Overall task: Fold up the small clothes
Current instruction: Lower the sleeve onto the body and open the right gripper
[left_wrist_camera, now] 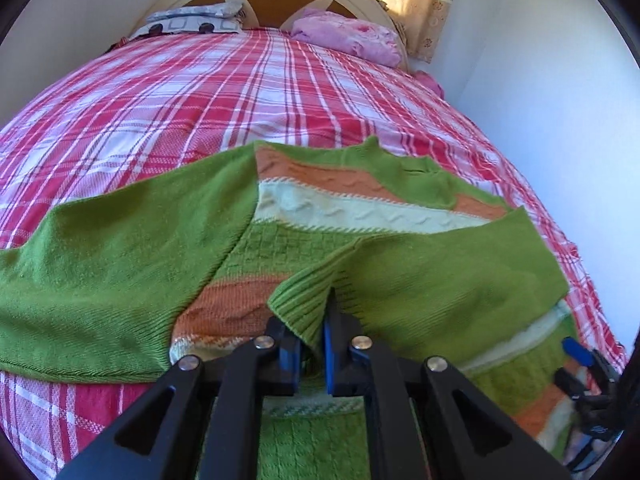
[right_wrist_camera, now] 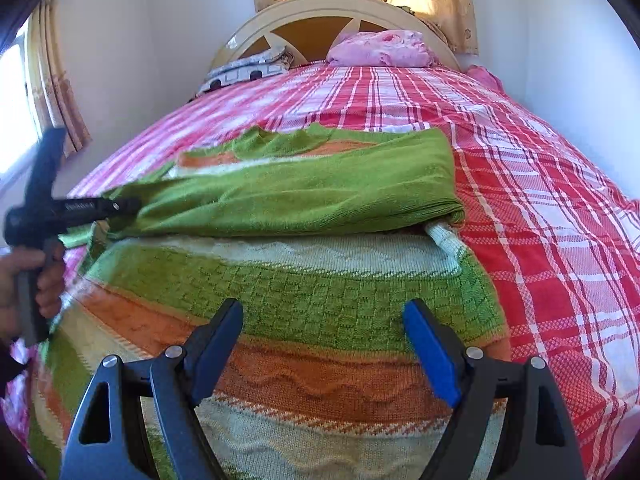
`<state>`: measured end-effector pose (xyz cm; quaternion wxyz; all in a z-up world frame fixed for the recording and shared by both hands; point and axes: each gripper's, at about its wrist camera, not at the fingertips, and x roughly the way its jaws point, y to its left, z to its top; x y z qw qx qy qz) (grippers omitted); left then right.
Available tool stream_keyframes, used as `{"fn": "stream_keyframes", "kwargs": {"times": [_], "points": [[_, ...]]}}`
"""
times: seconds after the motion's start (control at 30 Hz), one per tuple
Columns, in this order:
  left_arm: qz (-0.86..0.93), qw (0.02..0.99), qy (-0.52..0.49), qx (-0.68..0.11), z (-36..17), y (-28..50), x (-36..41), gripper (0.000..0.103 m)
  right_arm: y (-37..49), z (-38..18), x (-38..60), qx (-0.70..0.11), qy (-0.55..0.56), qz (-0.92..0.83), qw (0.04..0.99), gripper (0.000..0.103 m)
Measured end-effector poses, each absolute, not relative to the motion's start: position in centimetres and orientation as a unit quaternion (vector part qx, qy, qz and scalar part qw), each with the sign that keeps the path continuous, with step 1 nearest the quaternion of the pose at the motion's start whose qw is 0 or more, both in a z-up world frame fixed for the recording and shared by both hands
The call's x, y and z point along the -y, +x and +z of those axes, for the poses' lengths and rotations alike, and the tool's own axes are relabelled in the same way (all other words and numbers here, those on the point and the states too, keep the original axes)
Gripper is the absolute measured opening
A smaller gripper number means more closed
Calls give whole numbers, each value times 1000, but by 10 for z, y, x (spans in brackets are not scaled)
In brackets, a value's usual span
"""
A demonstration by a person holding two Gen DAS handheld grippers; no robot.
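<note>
A small knit sweater (left_wrist_camera: 304, 248), green with orange and pale stripes, lies spread on the bed. My left gripper (left_wrist_camera: 314, 344) is shut on the ribbed cuff (left_wrist_camera: 302, 300) of its right sleeve, which is folded across the body. The left sleeve (left_wrist_camera: 120, 248) lies out to the left. My right gripper (right_wrist_camera: 324, 344) is open and empty, its blue pads (right_wrist_camera: 430, 356) just above the sweater (right_wrist_camera: 304, 280) body. The folded sleeve (right_wrist_camera: 304, 196) lies across the sweater there. The left gripper (right_wrist_camera: 120, 206) shows at the left edge of the right wrist view, held by a hand.
The bed has a red and white plaid cover (left_wrist_camera: 208, 92). A pink pillow (left_wrist_camera: 348, 36) and a patterned pillow (left_wrist_camera: 192, 22) lie by the cream headboard (right_wrist_camera: 332, 8). White walls stand close on the right (left_wrist_camera: 540, 80). Curtains (right_wrist_camera: 52, 92) hang at the left.
</note>
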<state>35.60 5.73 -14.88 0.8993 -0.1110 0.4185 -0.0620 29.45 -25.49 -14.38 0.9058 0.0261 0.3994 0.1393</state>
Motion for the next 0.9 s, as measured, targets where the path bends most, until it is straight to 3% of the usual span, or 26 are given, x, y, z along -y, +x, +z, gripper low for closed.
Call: {"fn": "stream_keyframes", "kwargs": {"times": [0.17,0.3,0.43,0.5,0.57,0.67,0.73,0.77,0.9], "points": [[-58,905,-96,-411,-153,353,-56,13,303,-114,274,-399,73,139,904,83],[-58,905,-97,-410,-155,352,-56,13,333,-88,271,-374,49,143,915,83],[-60,907,-102,-405,-156,350,-57,13,374,-110,267,-407,46,157,899,83],[-62,906,-109,-403,-156,348,-60,15,392,-142,271,-477,48,140,866,83],[-64,906,-115,-403,-156,347,-61,16,385,-145,271,-464,42,142,874,84],[-68,909,-116,-395,-154,341,-62,25,375,-136,260,-466,5,132,875,84],[-55,913,-116,-388,-151,337,-64,50,372,-126,254,-456,-7,121,882,84],[-46,915,-117,-384,-150,335,-65,55,371,-116,250,-442,-8,125,888,84],[-17,909,-116,-400,-156,337,-70,58,380,-108,221,-429,-43,124,894,84]]}}
